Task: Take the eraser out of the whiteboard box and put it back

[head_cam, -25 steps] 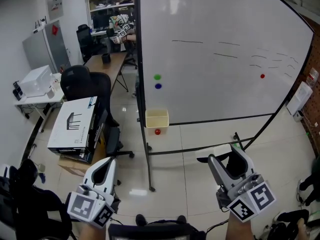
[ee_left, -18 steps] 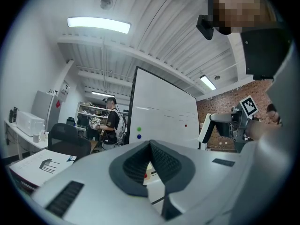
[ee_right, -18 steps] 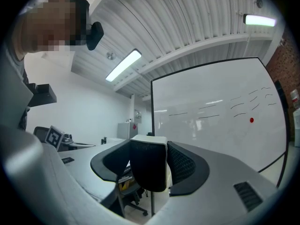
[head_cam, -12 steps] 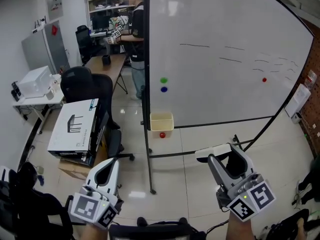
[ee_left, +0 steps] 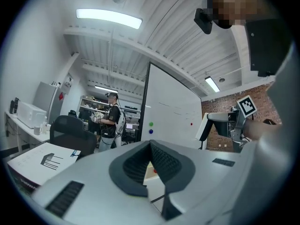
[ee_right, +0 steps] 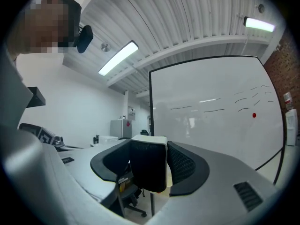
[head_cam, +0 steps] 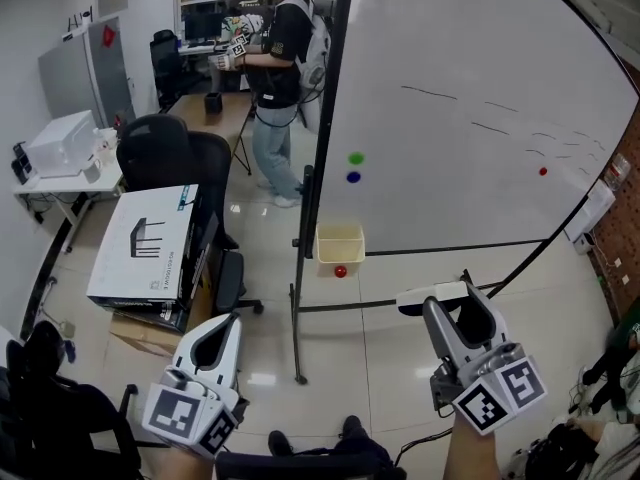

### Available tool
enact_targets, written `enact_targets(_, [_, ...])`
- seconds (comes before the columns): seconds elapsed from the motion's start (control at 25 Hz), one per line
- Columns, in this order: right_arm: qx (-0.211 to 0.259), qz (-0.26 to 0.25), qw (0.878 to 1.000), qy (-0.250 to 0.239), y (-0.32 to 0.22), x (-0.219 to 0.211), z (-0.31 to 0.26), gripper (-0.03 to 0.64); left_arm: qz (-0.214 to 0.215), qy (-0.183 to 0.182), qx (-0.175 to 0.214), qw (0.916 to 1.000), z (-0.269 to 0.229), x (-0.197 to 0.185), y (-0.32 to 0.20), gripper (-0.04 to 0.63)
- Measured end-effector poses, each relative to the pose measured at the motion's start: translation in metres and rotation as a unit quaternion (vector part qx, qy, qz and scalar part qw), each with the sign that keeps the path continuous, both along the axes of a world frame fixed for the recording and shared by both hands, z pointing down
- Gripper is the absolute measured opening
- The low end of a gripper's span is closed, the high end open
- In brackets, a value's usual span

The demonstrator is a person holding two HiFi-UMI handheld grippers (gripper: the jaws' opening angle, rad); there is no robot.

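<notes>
My right gripper point(head_cam: 450, 304) is shut on the eraser point(head_cam: 432, 295), a black block with a white top that fills the space between the jaws in the right gripper view point(ee_right: 148, 165). The whiteboard box point(head_cam: 340, 247), pale yellow and open-topped, hangs at the lower left corner of the whiteboard point(head_cam: 470, 138), well ahead of both grippers, with a red magnet point(head_cam: 341, 270) just under it. My left gripper point(head_cam: 228, 322) hangs low at the left, its pads meeting at the tips with nothing between them point(ee_left: 150, 144).
A person point(head_cam: 278, 78) stands at a desk behind the whiteboard's left edge. A large flat carton point(head_cam: 145, 248) and black office chairs point(head_cam: 170, 163) stand at the left. The board's stand foot point(head_cam: 297, 308) runs along the floor between the grippers. Green point(head_cam: 355, 158) and blue point(head_cam: 353, 177) magnets sit above the box.
The whiteboard and its box have slid to the right in the head view, and the person behind the board's edge has come into sight. The eraser stays held in the right gripper.
</notes>
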State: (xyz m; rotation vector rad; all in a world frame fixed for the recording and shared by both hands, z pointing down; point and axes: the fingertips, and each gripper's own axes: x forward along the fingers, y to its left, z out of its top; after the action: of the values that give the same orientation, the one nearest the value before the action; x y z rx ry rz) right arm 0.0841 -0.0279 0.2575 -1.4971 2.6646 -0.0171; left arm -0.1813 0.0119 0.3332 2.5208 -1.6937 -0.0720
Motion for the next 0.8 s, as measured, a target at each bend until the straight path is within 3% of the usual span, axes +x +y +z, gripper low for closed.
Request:
enact_targets(0.6, [-0.01, -0.096, 0.995, 0.004, -0.16, 0.006, 0.029, 0.268, -0.051, -0.02, -0.009, 0.9984, 0.002, 0.052, -0.126, 0.021])
enact_targets(0.8, [-0.021, -0.103, 0.994, -0.001, -0.211, -0.009, 0.042, 0.268, -0.05, -0.027, -0.015, 0.9983, 0.012, 0.048, -0.168, 0.021])
